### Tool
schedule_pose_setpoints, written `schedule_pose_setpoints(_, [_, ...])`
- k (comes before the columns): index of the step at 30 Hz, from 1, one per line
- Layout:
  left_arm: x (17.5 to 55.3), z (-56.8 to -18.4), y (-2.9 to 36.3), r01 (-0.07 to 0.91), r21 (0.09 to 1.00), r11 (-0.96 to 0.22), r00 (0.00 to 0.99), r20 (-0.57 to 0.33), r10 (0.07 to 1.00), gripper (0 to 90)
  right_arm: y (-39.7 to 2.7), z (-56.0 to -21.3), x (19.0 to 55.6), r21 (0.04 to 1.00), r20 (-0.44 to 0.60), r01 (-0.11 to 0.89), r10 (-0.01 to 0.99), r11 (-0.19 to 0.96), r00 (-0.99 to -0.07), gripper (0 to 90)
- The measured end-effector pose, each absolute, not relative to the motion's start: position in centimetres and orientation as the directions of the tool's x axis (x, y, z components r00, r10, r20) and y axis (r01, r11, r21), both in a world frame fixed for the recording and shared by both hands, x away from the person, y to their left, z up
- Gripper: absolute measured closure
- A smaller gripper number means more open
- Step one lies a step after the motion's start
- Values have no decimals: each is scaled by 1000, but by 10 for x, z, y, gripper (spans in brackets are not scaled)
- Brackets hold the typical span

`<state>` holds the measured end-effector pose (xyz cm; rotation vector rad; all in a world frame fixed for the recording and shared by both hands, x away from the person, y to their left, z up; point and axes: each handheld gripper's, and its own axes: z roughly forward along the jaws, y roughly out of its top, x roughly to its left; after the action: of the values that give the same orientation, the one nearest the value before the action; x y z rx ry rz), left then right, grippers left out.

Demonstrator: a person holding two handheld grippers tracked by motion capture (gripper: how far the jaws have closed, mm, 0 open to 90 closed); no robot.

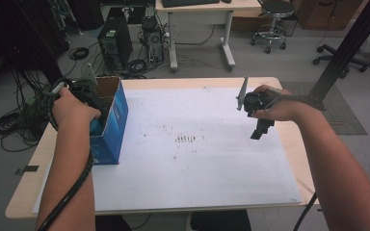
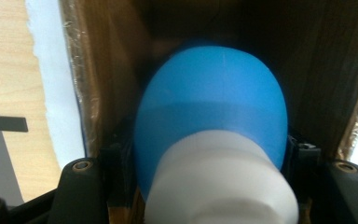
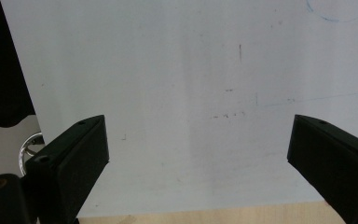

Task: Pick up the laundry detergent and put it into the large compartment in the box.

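1. Two tools work over a light wooden table (image 1: 289, 139) covered by a white sheet (image 1: 197, 159).
2. At nine o'clock on the sheet stands an open blue cardboard box (image 1: 115, 120) with a brown inside, its mouth facing up.
3. The left tool (image 1: 84, 96) reaches down into that box from above; the person's left hand (image 1: 70, 109) wraps around it at the box's nine o'clock side.
4. In the left gripper view, the left tool's jaws are clamped on a round blue object with a white cylindrical neck (image 2: 212, 126), one jaw pressing each side of the blue body.
5. That blue object sits inside the box, with brown cardboard walls (image 2: 326, 70) around it at nine, twelve and three o'clock.
6. The right tool (image 1: 261, 129) hovers above the sheet at three o'clock, held in the person's right hand (image 1: 277, 108), well apart from the box.
7. In the right gripper view, the right tool's jaws stand wide with nothing between them, bare sheet (image 3: 191, 93) beyond.
8. Faint dark marks (image 1: 187, 139) lie near the sheet's middle.
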<state>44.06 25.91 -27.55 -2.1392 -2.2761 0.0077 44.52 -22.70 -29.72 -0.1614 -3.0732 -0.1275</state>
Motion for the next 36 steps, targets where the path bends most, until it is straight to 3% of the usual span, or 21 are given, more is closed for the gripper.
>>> schedule_pose_setpoints(29, [441, -279, 252, 998, 25, 62, -63, 42, 997, 367, -228, -298, 445, 81, 64, 110, 105, 991, -992, 52])
schedule_pose_setpoints(36, [440, -289, 257, 996, 1, 84, -84, 14, 996, 323, -226, -299, 445, 81, 64, 108, 103, 991, -993, 52])
